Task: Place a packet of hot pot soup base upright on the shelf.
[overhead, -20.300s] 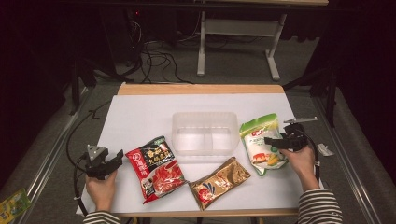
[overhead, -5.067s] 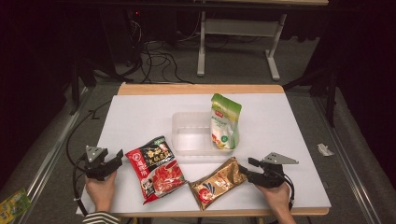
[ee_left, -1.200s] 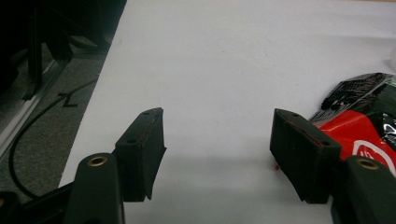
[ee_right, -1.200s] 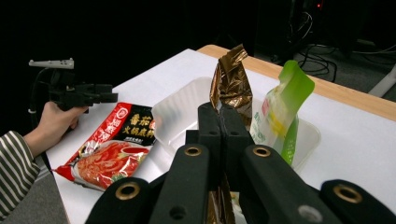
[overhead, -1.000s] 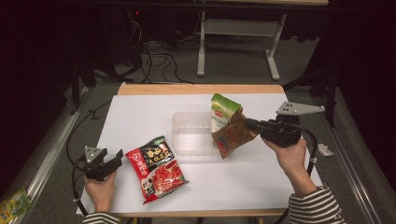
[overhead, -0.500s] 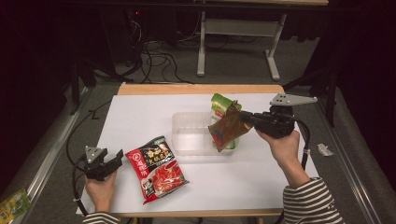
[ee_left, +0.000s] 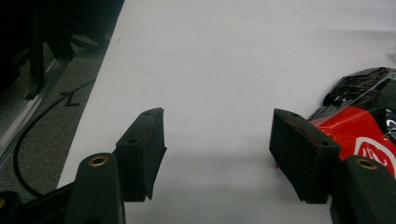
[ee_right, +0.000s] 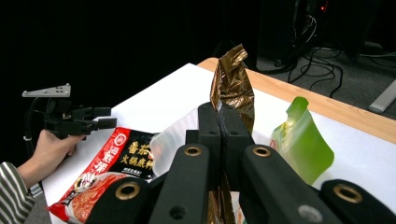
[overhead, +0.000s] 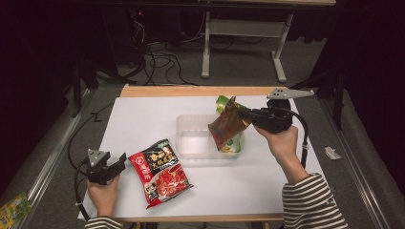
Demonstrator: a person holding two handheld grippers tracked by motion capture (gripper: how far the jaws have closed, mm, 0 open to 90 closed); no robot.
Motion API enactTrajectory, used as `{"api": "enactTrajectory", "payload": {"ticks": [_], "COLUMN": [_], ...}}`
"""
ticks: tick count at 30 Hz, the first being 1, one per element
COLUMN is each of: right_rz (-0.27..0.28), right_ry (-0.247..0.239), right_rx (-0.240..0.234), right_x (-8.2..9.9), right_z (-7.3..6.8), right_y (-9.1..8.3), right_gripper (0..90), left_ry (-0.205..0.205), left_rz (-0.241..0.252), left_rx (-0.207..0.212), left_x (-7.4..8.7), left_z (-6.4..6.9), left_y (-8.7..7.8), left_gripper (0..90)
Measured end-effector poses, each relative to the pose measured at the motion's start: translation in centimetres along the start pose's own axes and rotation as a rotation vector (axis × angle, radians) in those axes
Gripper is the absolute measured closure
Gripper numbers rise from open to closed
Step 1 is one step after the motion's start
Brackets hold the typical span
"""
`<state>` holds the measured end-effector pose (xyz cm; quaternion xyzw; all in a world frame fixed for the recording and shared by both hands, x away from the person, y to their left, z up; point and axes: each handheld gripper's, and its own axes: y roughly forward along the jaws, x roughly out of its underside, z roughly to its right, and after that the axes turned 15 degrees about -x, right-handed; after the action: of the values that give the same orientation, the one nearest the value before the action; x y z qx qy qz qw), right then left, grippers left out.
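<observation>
My right claw [overhead: 244, 113] is pressed together on the edge of the brown-gold packet [overhead: 228, 125]. In the right gripper view I see my 2 jaws meeting with the foil pinched flat between them, and the packet rises above the jaw tips with a crumpled top corner [ee_right: 232, 88]. In the high view the packet hangs off the front of this claw, tilted, above the right end of the clear plastic container [overhead: 193, 138]. I cannot tell if its lower corner touches the container.

Just behind the packet, on the far side from my claw tips, the green pouch [overhead: 233, 141] stands upright in the container, leaning at its right wall. In the right gripper view it is to the right of my jaws [ee_right: 302, 144], close to them but apart.

My left claw [overhead: 119, 164] is spread, with nothing between the jaws. In the left gripper view the 2 pads stand wide over the bare white table [ee_left: 224, 70]. The right pad [ee_left: 299, 156] is just beside the corner of the red and black packet [ee_left: 362, 116]; whether they touch I cannot tell. In the high view this red packet [overhead: 160, 171] lies flat on the table in front of the left claw and a little to its right, well apart from the container.
</observation>
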<state>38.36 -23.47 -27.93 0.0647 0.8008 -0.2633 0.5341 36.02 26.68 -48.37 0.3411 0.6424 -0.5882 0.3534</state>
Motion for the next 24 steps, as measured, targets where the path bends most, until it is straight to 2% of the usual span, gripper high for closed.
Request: {"api": "enactTrajectory", "payload": {"ticks": [17,21,24], "right_rz": [-0.013,-0.023,-0.038], "right_ry": [0.052,0.06,0.063], "right_rx": [0.029,0.054,0.095], "right_x": [-0.4,-0.3,-0.2], "right_z": [1.4,1.6,1.5], "right_y": [2.0,2.4,2.7], "right_gripper": [90.0,90.0,90.0], "left_ry": [-0.005,-0.004,-0.005], "left_rz": [0.0,-0.002,-0.003], "left_rx": [0.002,0.003,0.004], "left_x": [0.0,0.0,0.0], "left_z": [0.0,0.0,0.0], "left_y": [0.0,0.0,0.1], "left_gripper": [36.0,36.0,36.0]}}
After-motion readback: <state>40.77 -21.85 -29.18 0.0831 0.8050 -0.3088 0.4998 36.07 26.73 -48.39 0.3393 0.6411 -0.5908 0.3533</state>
